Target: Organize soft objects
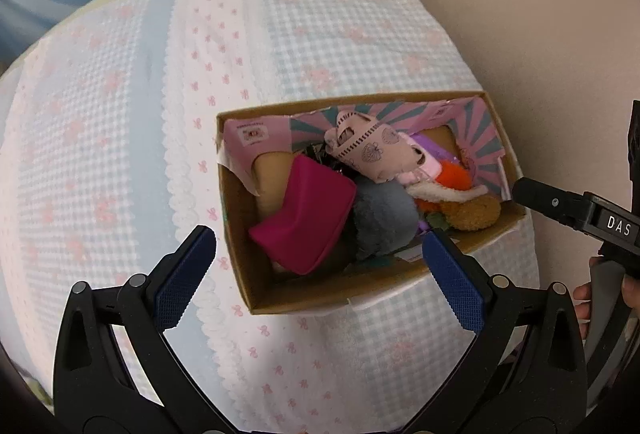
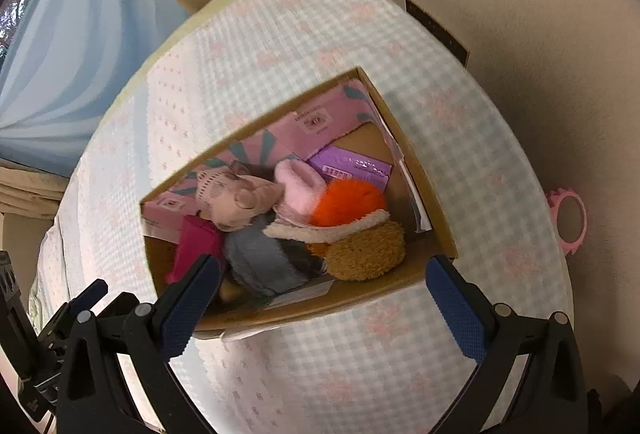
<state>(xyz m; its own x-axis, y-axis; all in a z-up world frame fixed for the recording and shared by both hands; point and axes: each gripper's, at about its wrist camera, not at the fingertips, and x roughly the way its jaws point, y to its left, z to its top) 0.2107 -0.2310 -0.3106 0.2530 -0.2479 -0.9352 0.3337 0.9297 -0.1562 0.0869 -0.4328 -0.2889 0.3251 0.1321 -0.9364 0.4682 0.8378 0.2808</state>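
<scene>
both claws spread over a full box

cardboard box (image 1: 304,298) sits on the checked blanket (image 1: 100,138), near the wall-side edge. inside, packed together: magenta pouch (image 1: 308,210), grey plush (image 1: 380,218), patterned pink toy (image 1: 372,150), orange fluffy ball (image 2: 348,202), brown fuzzy toy (image 2: 368,250), purple carton (image 2: 352,168). left claw (image 1: 320,254) spread wide, holding nothing, above the box's near edge. right claw (image 2: 324,282) also spread, holding nothing, over the box's near wall.

One cardboard box (image 1: 256,274), several soft toys, two grippers, one checked blanket (image 1: 340,34).
</scene>
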